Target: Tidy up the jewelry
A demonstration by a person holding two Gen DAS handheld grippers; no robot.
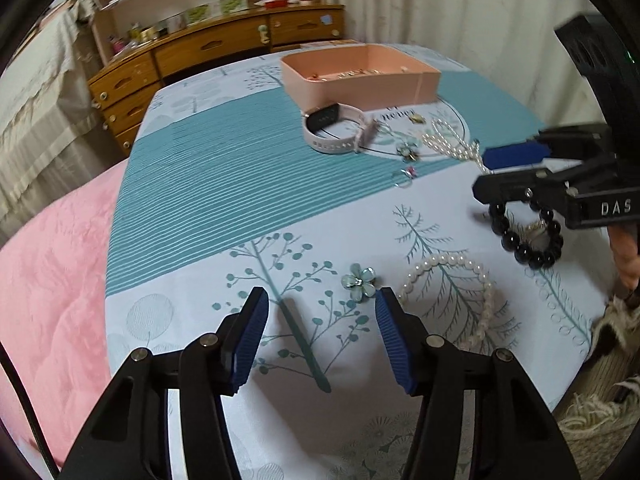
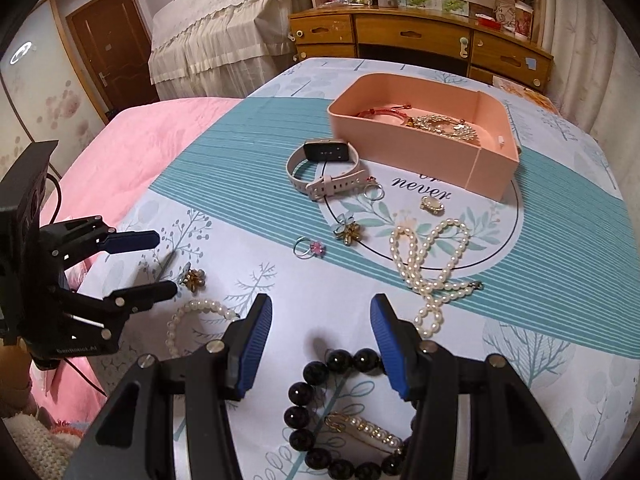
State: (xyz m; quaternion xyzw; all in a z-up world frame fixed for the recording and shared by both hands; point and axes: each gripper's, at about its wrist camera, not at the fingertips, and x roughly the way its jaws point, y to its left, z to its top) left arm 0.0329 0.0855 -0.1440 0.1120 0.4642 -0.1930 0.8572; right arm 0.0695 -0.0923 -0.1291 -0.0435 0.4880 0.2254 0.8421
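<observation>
A pink tray (image 2: 420, 152) (image 1: 360, 88) with several jewelry pieces in it stands at the far side of the cloth. My left gripper (image 1: 322, 300) (image 2: 160, 264) is open and empty, just short of a blue flower brooch (image 1: 359, 280) (image 2: 193, 279) and a pearl bracelet (image 1: 484, 280) (image 2: 192, 308). My right gripper (image 2: 320, 312) (image 1: 486, 172) is open, hovering over a black bead bracelet (image 2: 304, 404) (image 1: 520, 244) with a small gold clip (image 2: 368, 428) inside it. A pearl necklace (image 2: 432, 264), a pink-stone ring (image 2: 308, 248), a second flower brooch (image 2: 347, 230) and a smartwatch (image 2: 324, 168) lie between.
A small gold pendant (image 2: 432, 205) and a thin ring (image 2: 374, 192) lie near the tray. The table cloth (image 1: 224, 184) ends at a pink bed (image 1: 48, 280) on the left. A wooden dresser (image 2: 420, 40) stands behind the table.
</observation>
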